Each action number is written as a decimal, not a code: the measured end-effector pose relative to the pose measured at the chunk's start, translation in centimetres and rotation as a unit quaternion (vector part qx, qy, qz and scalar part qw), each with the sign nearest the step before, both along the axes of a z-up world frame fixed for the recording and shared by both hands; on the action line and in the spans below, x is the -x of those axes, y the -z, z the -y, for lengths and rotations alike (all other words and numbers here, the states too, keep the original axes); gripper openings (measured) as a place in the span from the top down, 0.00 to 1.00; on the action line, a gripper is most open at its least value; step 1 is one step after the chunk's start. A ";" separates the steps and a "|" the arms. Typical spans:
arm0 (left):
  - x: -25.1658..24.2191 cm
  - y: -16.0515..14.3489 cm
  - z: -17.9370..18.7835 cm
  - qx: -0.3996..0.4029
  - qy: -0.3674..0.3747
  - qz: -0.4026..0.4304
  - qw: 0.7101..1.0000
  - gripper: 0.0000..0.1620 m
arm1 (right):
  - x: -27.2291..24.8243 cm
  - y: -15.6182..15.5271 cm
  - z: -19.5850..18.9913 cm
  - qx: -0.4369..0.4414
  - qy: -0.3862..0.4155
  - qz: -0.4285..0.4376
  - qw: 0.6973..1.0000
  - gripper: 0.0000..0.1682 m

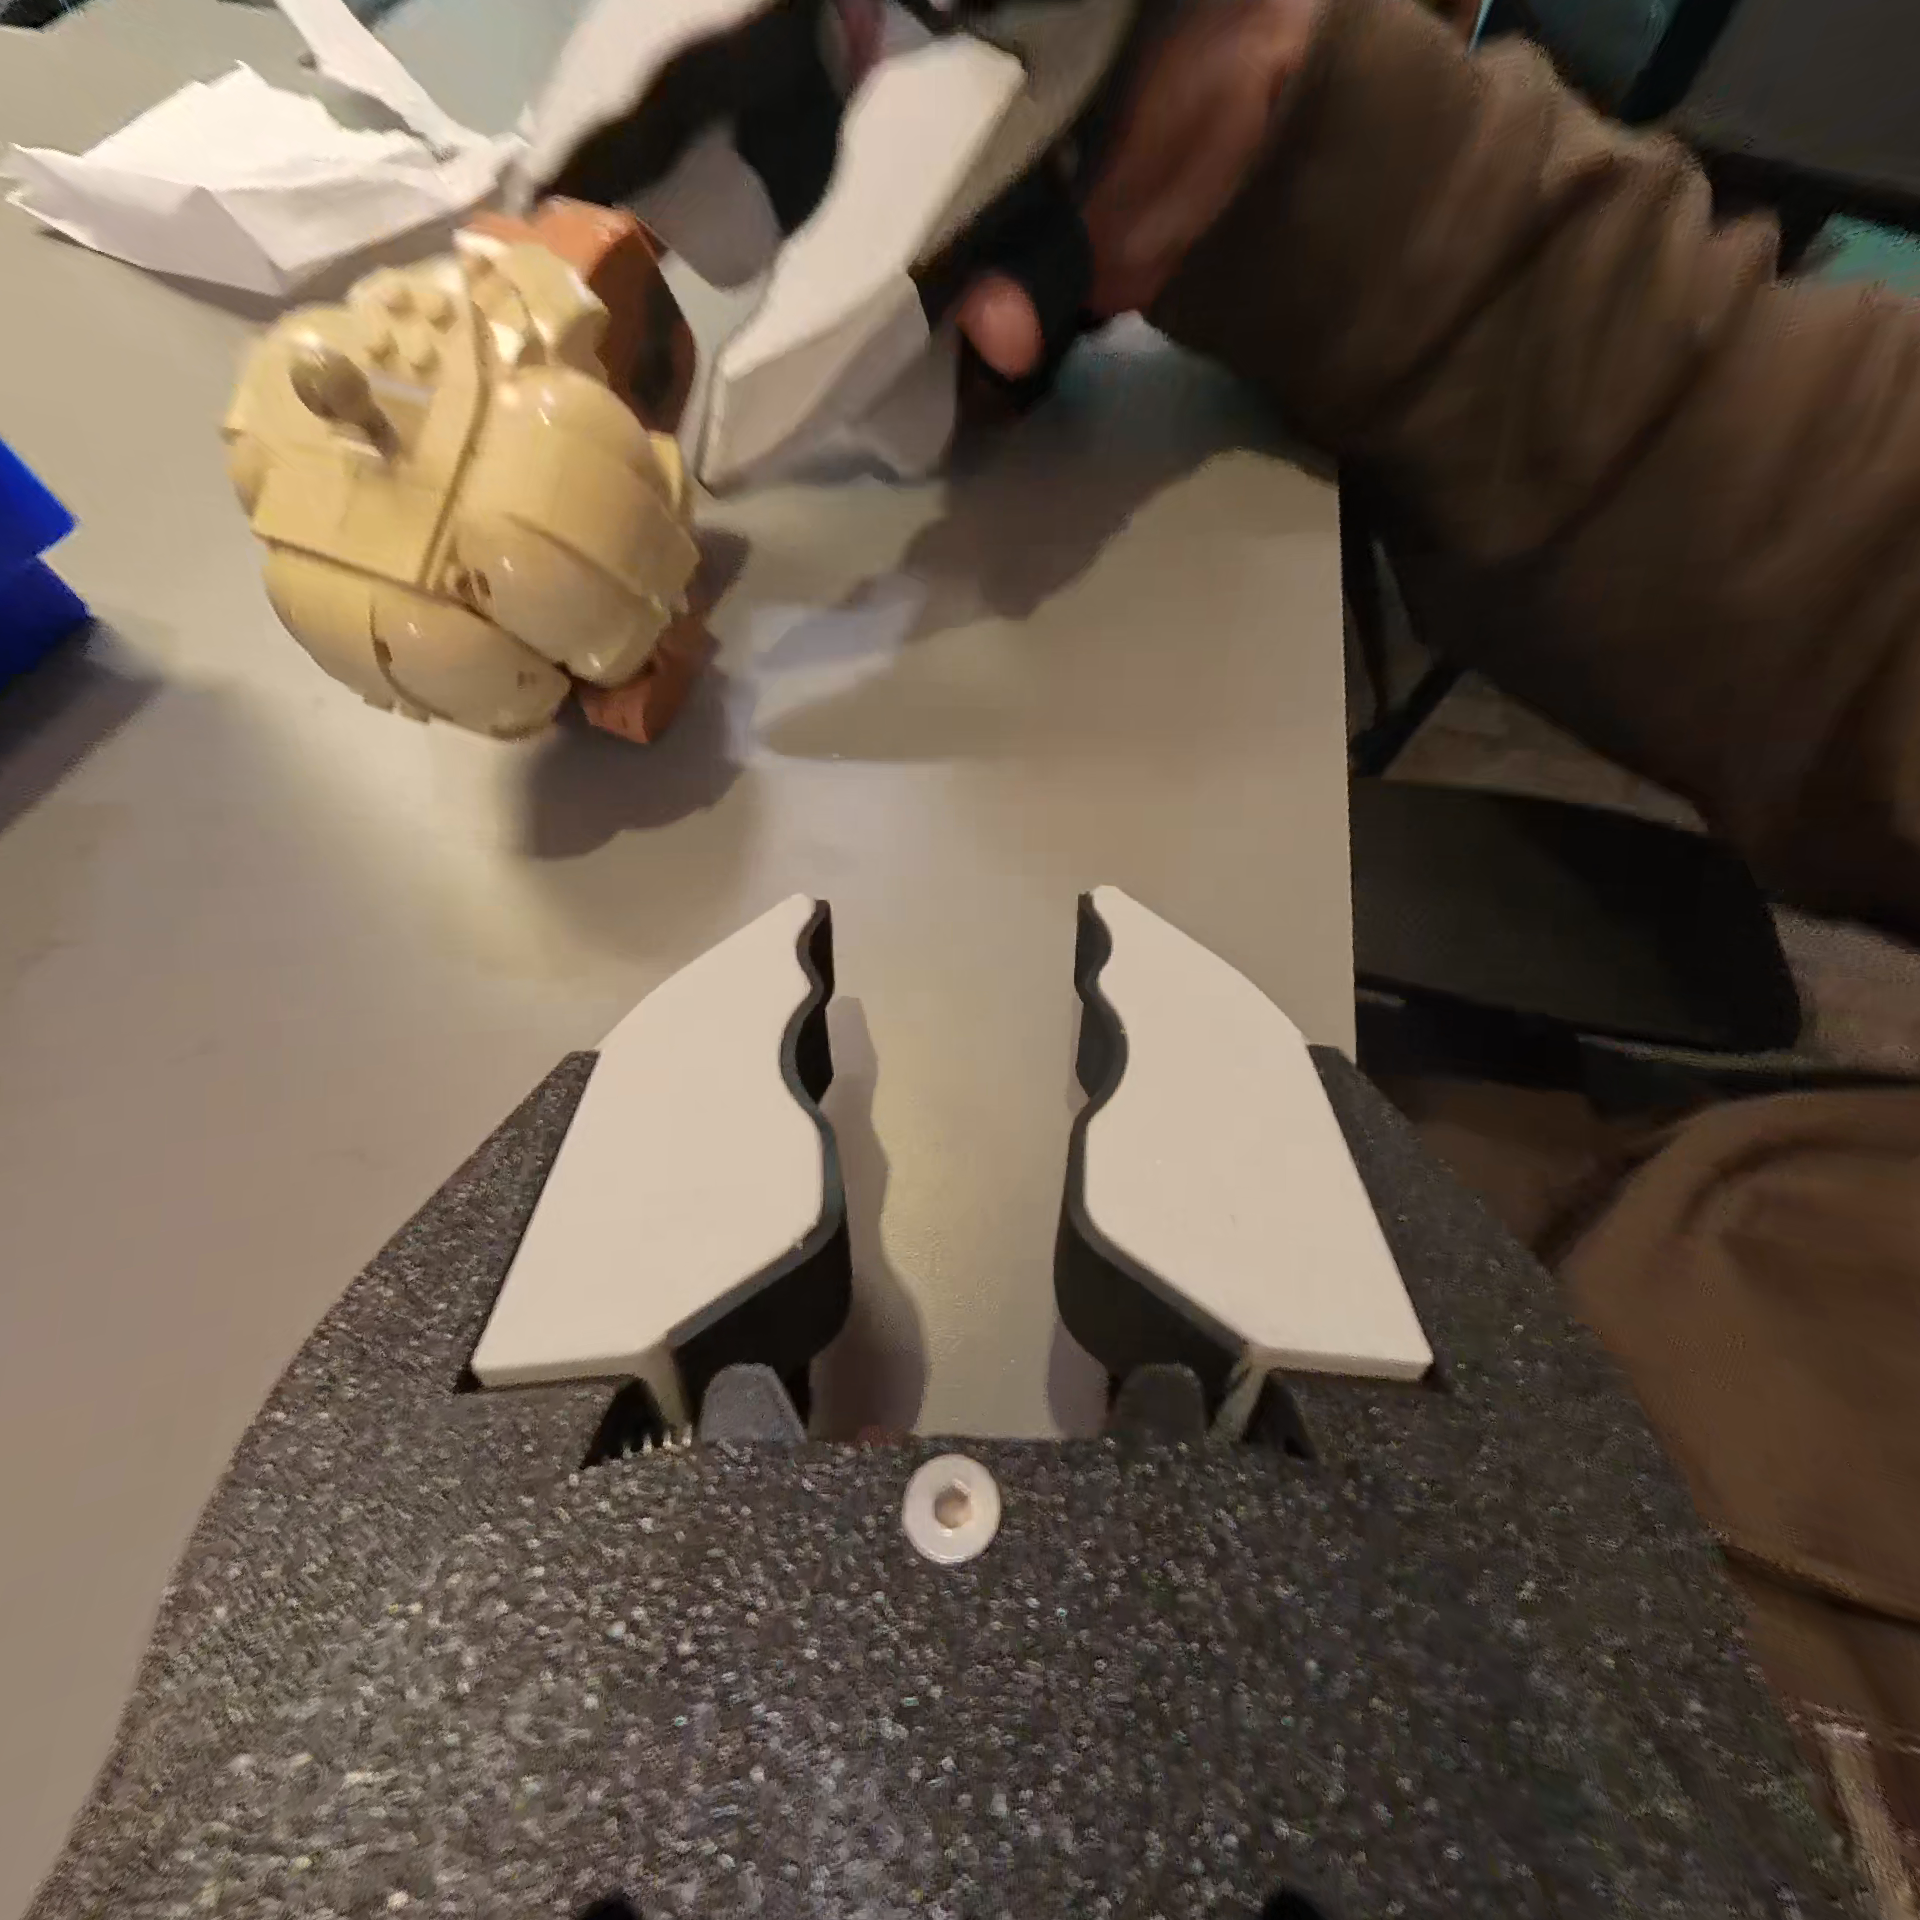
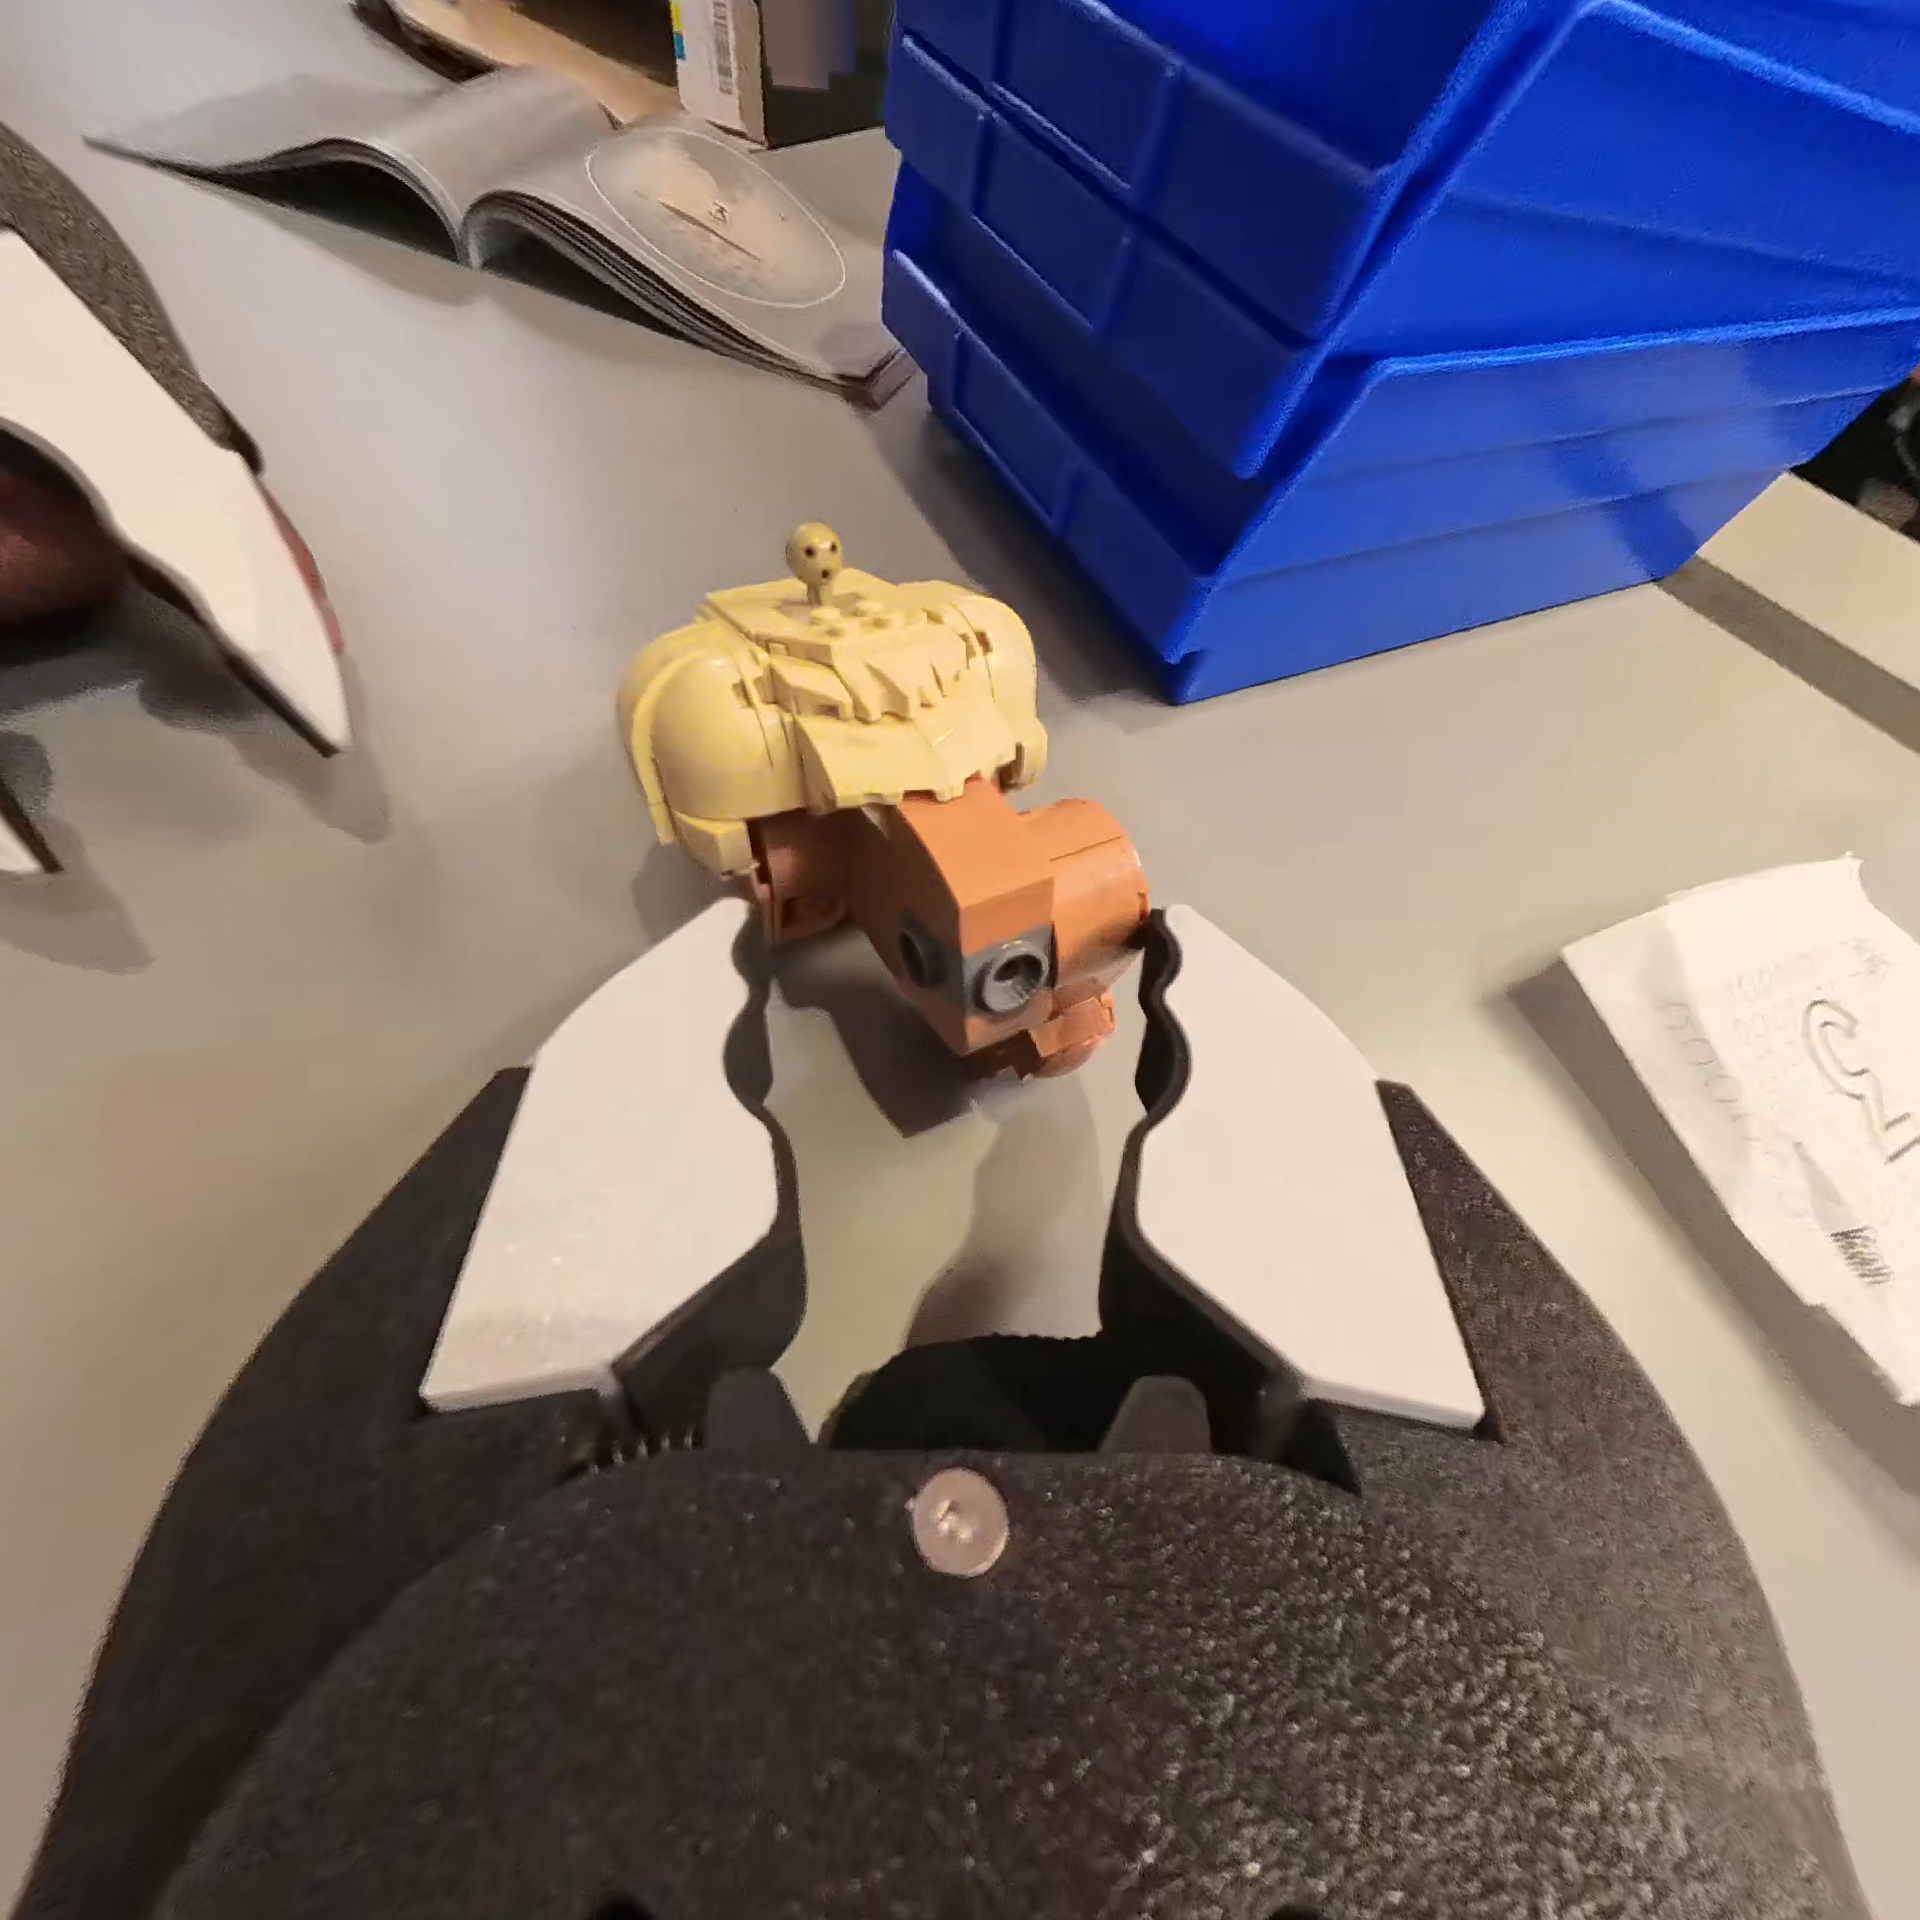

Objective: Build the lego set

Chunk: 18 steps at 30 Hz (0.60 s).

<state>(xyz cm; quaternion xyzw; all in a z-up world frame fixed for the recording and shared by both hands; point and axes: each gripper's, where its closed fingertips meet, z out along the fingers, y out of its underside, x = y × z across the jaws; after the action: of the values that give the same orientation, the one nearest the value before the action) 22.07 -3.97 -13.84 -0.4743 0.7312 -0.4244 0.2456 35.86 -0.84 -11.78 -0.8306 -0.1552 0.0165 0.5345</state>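
The lego model (image 2: 852,769), a rounded tan shell on an orange-brown block body, is seen lying on the grey surface (image 2: 468,582) in the middle of the right wrist view. Its grey socket end is turned toward the camera and lies between the tips of the right gripper (image 2: 951,920), whose fingers (image 2: 644,1122) are spread wide and hold nothing; the finger at 1 o'clock appears just beside or touching the brown block, while a gap is left at the other. A small tan knob is seen standing up from the shell at 12 o'clock.

Stacked blue bins (image 2: 1403,343) are set at 1 o'clock of the model, near it but apart, a strip of bare surface lying between. An open booklet (image 2: 623,218) lies at 11 o'clock, well apart. A printed paper slip (image 2: 1766,1122) lies at 3 o'clock, with bare surface between it and the model.

In the left wrist view, the left gripper (image 1: 951,904) is held over bare surface with its fingers (image 1: 686,1164) parted and empty; the model is seen at 11 o'clock, well apart. The surface's edge (image 1: 1345,831) runs just beside the finger at 1 o'clock, a dark chair (image 1: 1558,935) lying beyond it. Crumpled white paper (image 1: 239,187) lies past the model, and a brown sleeve (image 1: 1507,364) crosses at 2 o'clock.
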 end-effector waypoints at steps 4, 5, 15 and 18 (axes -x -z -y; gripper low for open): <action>0.0 -1.2 -2.0 0.074 -0.054 0.016 0.996 0.72 | 4.4 -0.2 0.1 0.004 0.047 -0.030 0.998 0.62; 0.1 -1.3 -2.5 0.088 -0.064 0.016 0.994 0.72 | 6.1 -0.2 0.3 0.001 0.040 -0.028 0.999 0.63; 2.2 -1.9 -5.4 -0.025 -0.062 0.035 0.997 0.70 | 12.6 0.0 2.1 -0.019 0.134 0.060 0.989 0.69; 2.6 -2.8 -6.2 -0.061 -0.055 0.039 0.996 0.71 | 14.1 0.8 1.0 -0.005 0.165 0.127 0.978 0.70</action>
<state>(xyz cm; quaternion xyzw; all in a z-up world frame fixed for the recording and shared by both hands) 19.49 2.23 -11.09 -0.4815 0.7182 -0.3830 0.3251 21.80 -1.82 -12.54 -0.8374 -0.0826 -0.1784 0.5101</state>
